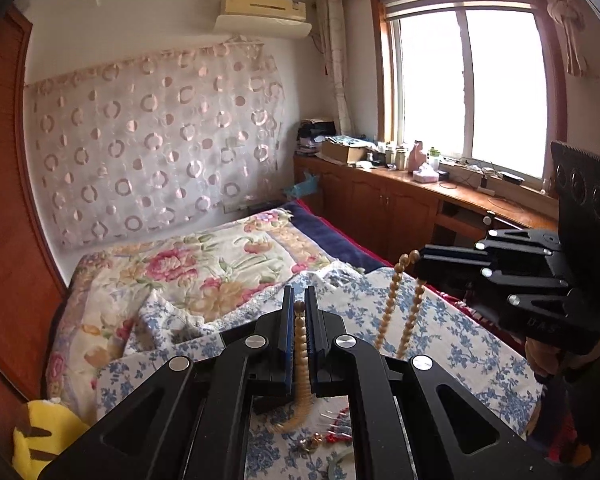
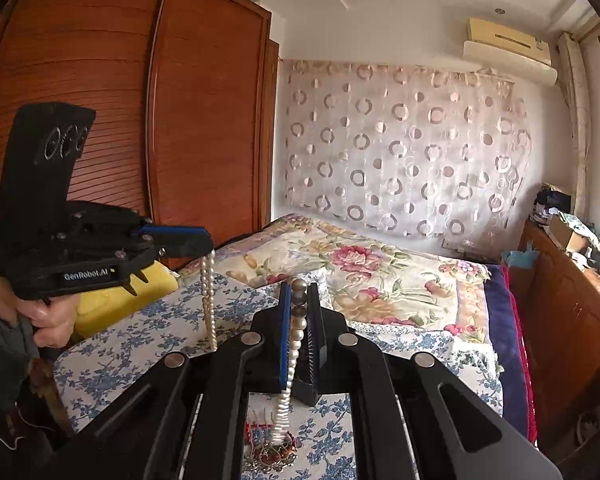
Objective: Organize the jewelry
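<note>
My left gripper (image 1: 299,307) has its fingers (image 1: 287,312) clamped on a pearl necklace (image 1: 301,364), the beads running up the narrow gap between the pads. My right gripper (image 2: 299,292) pinches the same strand between its fingers (image 2: 285,320), so the necklace hangs raised between both tools above the bed (image 2: 380,264). In the left wrist view the strand drops in two lines from the right gripper at the far right. In the right wrist view it dangles from the left gripper, held by a hand (image 2: 46,316) at the left. Below, a small heap of jewelry (image 2: 268,452) lies on the blue-flowered cloth (image 1: 452,332) spread over the bed's near part. A yellow cushion (image 2: 120,300) sits at the left, just before the wooden wardrobe (image 2: 140,92).
</note>
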Available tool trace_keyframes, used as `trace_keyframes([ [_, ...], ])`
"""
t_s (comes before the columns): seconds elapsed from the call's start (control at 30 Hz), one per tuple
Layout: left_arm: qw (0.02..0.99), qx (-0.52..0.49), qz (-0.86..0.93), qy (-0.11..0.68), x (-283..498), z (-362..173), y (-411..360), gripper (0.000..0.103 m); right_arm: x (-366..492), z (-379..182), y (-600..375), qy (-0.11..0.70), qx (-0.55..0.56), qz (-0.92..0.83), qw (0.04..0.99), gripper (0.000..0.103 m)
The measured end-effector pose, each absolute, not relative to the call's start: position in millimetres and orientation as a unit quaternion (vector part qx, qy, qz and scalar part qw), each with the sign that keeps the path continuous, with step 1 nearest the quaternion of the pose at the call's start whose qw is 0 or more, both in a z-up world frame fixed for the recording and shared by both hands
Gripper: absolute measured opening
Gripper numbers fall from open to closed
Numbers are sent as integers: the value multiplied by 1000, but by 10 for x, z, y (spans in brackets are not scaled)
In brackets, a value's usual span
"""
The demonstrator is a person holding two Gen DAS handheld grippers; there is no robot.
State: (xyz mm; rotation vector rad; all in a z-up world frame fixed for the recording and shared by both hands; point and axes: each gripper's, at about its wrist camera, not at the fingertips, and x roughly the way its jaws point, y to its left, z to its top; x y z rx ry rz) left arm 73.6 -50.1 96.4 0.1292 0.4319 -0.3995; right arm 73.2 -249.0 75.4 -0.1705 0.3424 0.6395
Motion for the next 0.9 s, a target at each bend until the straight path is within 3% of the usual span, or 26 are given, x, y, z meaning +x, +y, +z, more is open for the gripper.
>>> trace_keyframes([
  [0.57, 959, 51, -189, 207, 1297, 1161, -465, 4, 1387, 943, -2332, 171, -73, 326, 927, 9],
  [0.9, 954, 39, -184, 234, 1719, 933, -418, 4, 1862, 893, -2158, 190, -79, 338, 919, 9],
])
